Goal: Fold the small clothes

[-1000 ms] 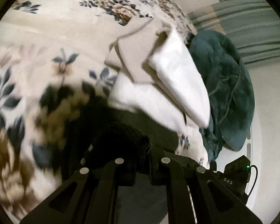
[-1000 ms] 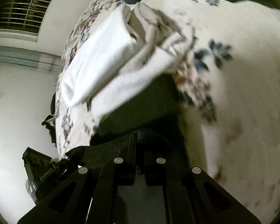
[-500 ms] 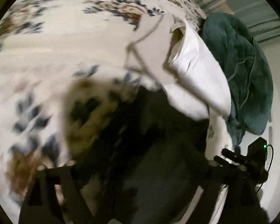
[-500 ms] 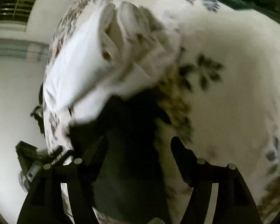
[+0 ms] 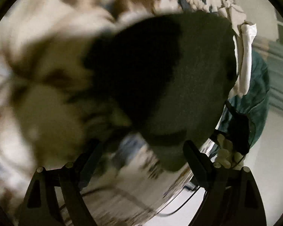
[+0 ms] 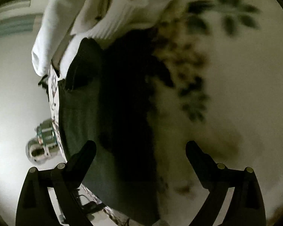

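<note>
A dark, near-black garment [image 5: 179,75] lies flat on the floral bed cover [image 5: 47,28], close under both cameras. It also shows in the right wrist view [image 6: 103,113], near the bed's edge. My left gripper [image 5: 141,150] is open and empty, just above the garment's near edge. My right gripper [image 6: 140,150] is open and empty over the garment's right side. A pile of white and beige clothes [image 6: 84,18] lies beyond the garment, seen at the right in the left wrist view [image 5: 245,56]. The left view is blurred.
A dark green blanket [image 5: 254,98] lies past the white pile. The bed edge runs along the garment [image 6: 54,98], with a metal object [image 6: 41,141] on the floor below. Cables [image 5: 179,207] hang by the bed.
Both grippers were shut on the dark garment a second ago. They have opened, let it go onto the bed, and moved closer over it.
</note>
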The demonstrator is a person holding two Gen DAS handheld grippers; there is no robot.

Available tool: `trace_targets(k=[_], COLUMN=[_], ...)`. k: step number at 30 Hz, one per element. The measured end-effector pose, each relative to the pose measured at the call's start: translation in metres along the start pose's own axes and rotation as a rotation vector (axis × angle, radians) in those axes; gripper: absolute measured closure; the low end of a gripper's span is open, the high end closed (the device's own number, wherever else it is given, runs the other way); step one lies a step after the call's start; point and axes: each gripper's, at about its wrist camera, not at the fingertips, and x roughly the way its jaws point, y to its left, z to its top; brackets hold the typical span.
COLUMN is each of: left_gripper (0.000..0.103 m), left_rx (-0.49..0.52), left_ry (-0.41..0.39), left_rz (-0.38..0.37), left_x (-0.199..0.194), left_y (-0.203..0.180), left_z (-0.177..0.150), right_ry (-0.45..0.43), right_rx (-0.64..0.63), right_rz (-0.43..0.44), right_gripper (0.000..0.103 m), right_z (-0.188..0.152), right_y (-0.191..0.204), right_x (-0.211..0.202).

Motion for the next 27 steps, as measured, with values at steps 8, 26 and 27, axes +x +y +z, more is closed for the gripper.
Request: trace_targets(k=[8, 26, 27], left_gripper=[0.052, 0.085, 0.084], left_rx=[-0.068, 0.287, 0.326], left_ry=[-0.271, -0.079, -0.016], left_rz=[-0.065, 0.060, 0.089], left_x=[0.003, -0.072, -0.067], left_y=[-0.007, -0.068, -0.071], left_z=[0.003, 0.081, 0.088], right_ry=[0.079, -0.067, -0.068], right_rx=[-0.009, 0.226, 0.260], right_rz=[0.154, 0.126, 0.126], right_gripper=[0.005, 0.077, 0.077], right_z=[0.036, -0.129, -0.151], right_y=[0.007, 0.025, 0.022], right_x=[0.041, 0.010, 0.008])
